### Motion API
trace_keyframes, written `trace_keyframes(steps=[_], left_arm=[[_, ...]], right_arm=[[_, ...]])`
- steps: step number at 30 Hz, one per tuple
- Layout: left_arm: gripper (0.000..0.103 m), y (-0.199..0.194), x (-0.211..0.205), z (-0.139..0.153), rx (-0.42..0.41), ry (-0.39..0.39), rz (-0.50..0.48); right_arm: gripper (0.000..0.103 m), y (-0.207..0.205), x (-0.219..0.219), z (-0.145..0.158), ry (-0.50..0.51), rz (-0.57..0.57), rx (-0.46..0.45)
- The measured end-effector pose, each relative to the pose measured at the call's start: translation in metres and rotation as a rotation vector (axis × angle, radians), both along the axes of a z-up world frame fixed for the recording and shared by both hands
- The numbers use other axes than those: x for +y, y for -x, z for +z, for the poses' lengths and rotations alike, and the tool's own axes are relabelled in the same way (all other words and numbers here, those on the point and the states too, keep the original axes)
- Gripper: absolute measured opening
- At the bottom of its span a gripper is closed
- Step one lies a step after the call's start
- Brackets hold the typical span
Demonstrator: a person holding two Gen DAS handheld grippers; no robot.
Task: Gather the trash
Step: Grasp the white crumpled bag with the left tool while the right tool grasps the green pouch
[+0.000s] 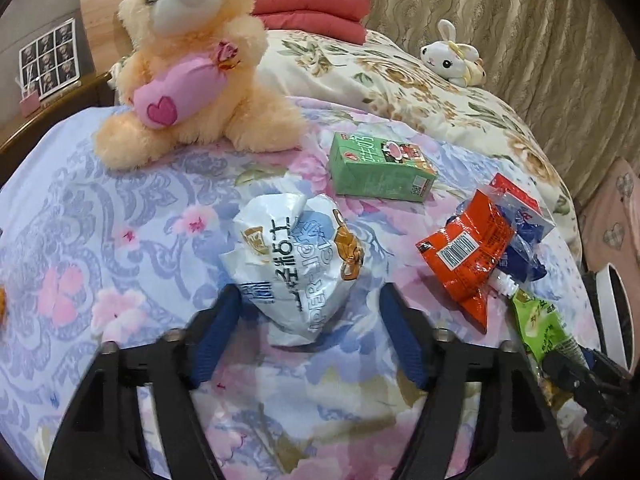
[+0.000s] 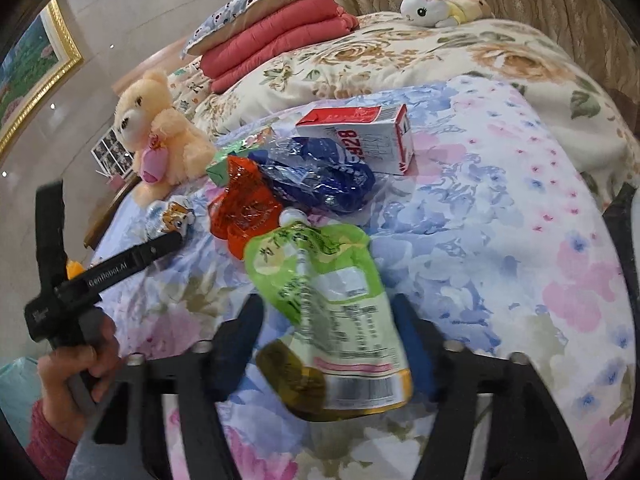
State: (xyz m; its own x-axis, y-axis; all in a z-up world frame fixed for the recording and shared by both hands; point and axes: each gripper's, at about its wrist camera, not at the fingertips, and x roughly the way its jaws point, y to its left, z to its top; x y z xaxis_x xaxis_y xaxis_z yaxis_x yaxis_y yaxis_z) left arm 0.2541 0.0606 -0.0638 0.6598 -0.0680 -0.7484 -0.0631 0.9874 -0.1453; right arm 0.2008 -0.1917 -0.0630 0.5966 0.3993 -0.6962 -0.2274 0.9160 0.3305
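Observation:
Trash lies on a floral bedspread [image 1: 120, 208]. A crumpled white and blue wrapper [image 1: 296, 264] lies between the open fingers of my left gripper [image 1: 310, 308]. A green carton [image 1: 380, 168] lies behind it. To the right lie an orange packet [image 1: 468, 252], a blue wrapper [image 1: 524, 248] and a red and white carton [image 1: 520, 200]. My right gripper [image 2: 326, 320] is open around a green spout pouch [image 2: 332, 312], which also shows in the left wrist view [image 1: 540, 324]. The orange packet [image 2: 244, 208], blue wrapper [image 2: 324, 176] and red and white carton [image 2: 368, 136] lie beyond it.
A peach teddy bear [image 1: 192, 64] sits on the bed at the left. A white bunny toy [image 1: 452, 56] lies on a floral quilt [image 1: 400, 80] behind. Folded red blankets [image 1: 312, 4] and a pillow sit at the back. A curtain [image 1: 540, 40] hangs at the right.

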Motion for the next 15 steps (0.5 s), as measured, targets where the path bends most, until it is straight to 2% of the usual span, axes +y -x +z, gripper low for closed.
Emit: trace_keyframes(steps=[1, 5, 8, 15], left_arm=[[0.046, -0.001, -0.002, -0.001, 0.005, -0.006, -0.01], [0.032, 0.0, -0.009, -0.001, -0.002, -0.039, -0.028], [0.028, 0.006, -0.01, 0.0, -0.008, -0.029, -0.031], [0.027, 0.035, -0.014, 0.009, -0.025, 0.003, -0.041]], right_arm=[[0.048, 0.0, -0.002, 0.0, -0.01, 0.004, 0.0], [0.042, 0.004, -0.005, 0.002, -0.023, 0.01, -0.005], [0.041, 0.009, -0.007, 0.001, -0.044, 0.014, -0.003], [0.04, 0.022, -0.016, 0.002, -0.093, 0.01, -0.002]])
